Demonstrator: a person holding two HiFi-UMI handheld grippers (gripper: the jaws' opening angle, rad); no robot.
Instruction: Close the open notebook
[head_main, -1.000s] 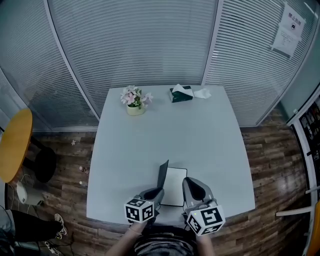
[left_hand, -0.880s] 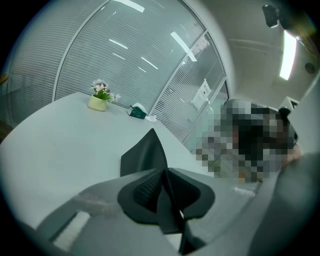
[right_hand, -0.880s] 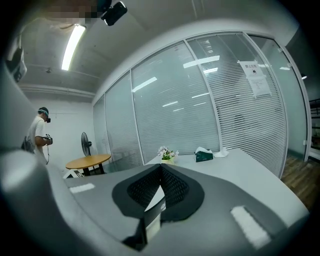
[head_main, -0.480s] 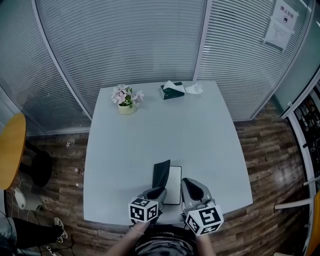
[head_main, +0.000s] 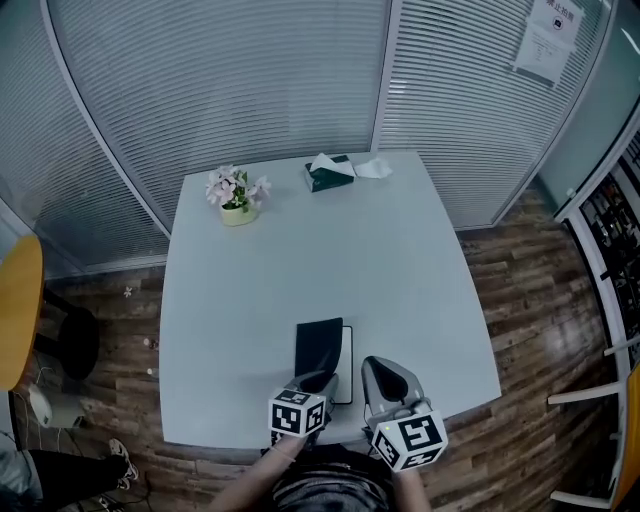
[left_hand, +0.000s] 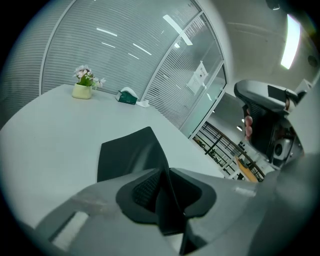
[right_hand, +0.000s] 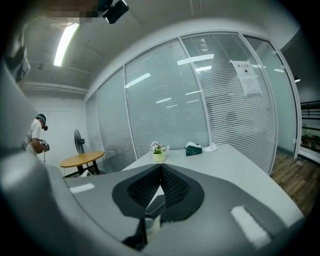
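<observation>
The notebook lies near the table's front edge. Its black cover (head_main: 320, 347) leans low over the white page (head_main: 346, 365) on the right. My left gripper (head_main: 318, 381) is at the cover's near edge. In the left gripper view the cover (left_hand: 127, 152) runs as a thin sheet between the jaws of the left gripper (left_hand: 161, 172). Those jaws are opening, and a gap shows beside the left pad. My right gripper (head_main: 381, 369) hovers just right of the notebook. The right gripper view shows its tips (right_hand: 161, 167) meeting, with nothing held.
A grey table (head_main: 300, 250) carries a flower pot (head_main: 236, 195) and a green tissue box (head_main: 328, 172) at its far edge. A round yellow table (head_main: 15, 310) stands at the left. Glass walls with blinds ring the room. A person (right_hand: 36, 137) stands far off.
The black cover has swung from nearly upright down toward the right page. My left gripper followed it to the right and lower. The right gripper stays beside the notebook.
</observation>
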